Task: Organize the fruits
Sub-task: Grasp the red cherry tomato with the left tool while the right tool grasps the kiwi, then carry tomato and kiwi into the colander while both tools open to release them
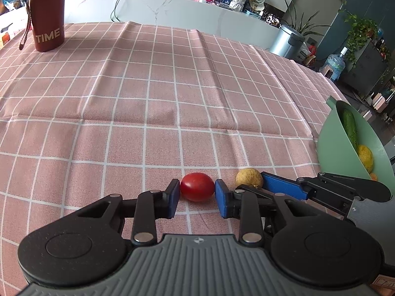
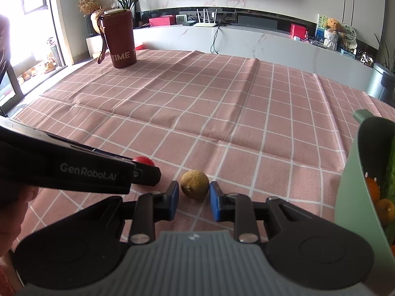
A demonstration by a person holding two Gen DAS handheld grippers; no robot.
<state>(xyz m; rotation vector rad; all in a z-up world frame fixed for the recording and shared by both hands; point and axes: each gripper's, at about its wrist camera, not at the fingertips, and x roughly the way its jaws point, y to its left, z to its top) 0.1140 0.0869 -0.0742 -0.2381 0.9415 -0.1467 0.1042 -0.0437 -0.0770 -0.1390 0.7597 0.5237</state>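
Left gripper (image 1: 197, 197) spread open low over the pink checked tablecloth (image 1: 148, 98), red tomato (image 1: 197, 186) lying on the cloth between the blue pads at their tips, small gaps either side, long axis crosswise from pad to pad. Right gripper (image 2: 193, 198) likewise open, yellowish lemon (image 2: 194, 184) on the cloth between its fingertips, nipple end facing down toward the camera, long axis roughly along the fingers. Both fruits side by side near the table's front, green basket (image 1: 330, 148) with cucumber (image 1: 350, 125) and orange fruit at the right edge, brown cup (image 1: 47, 12) far back left.
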